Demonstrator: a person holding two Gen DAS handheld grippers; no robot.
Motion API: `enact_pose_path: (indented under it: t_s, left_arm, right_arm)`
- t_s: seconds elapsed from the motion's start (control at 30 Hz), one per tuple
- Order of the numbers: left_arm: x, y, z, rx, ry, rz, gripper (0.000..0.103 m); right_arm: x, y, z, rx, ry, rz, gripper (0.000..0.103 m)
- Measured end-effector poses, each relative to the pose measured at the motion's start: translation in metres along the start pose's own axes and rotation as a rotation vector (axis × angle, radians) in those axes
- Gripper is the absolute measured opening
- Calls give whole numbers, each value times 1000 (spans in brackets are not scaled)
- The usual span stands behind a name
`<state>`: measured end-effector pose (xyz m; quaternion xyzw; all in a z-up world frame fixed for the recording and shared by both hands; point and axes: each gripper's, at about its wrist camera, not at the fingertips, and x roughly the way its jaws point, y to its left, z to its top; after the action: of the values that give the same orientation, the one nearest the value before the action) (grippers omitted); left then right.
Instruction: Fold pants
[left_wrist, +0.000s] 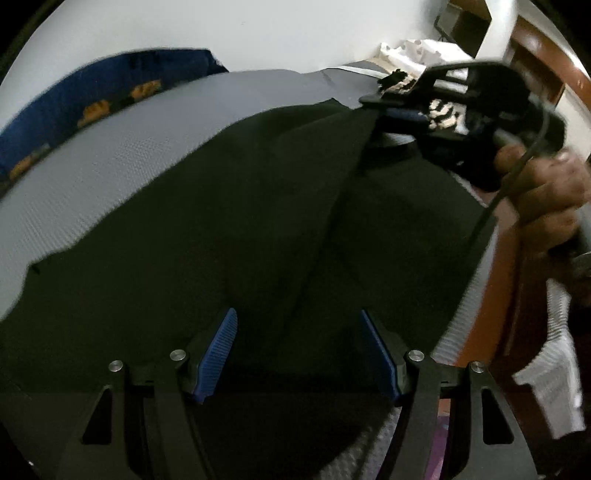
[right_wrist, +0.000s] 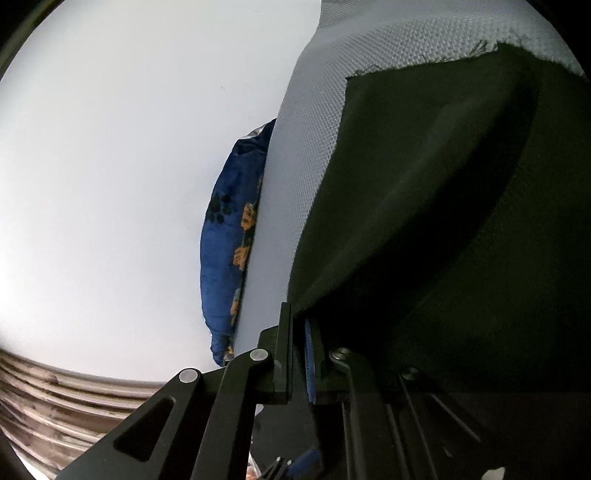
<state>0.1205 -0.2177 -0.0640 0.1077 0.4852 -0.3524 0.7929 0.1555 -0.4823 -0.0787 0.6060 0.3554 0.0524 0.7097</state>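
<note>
The dark pants (left_wrist: 221, 229) lie spread on the grey bed (left_wrist: 110, 155), long axis running far-left; the right claw (left_wrist: 391, 105) is clenched on their far-right edge, lifting it; the left claw (left_wrist: 299, 354) hangs released over the near part.

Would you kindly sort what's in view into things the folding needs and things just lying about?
Needed:
pants
right gripper, pinching the pants
left gripper, open over them

Lying about:
blue pillow
grey sheet
white cloth
</note>
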Motion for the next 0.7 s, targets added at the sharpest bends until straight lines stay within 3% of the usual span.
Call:
enact_pose_path:
  t_s: [0.07, 0.2, 0.3, 0.53, 0.7]
  left_arm:
    - [2, -4, 0, 29, -12, 62, 66]
    - [0, 1, -2, 19, -24, 110, 18]
    - [-11, 8, -4, -7, -42, 93, 12]
    - [-40, 7, -16, -8, -75, 43, 11]
    - [-55, 2, -17, 2, -94, 22, 11]
  right_arm:
    - [-7, 6, 0, 1, 4, -10, 8]
    - [-5, 11, 1, -2, 2, -23, 8]
    - [-20, -3, -7, 10, -14, -38, 8]
    - [-37, -48, -25, 89, -38, -17, 9]
    - [-27, -71, -17, 153, -52, 19, 14]
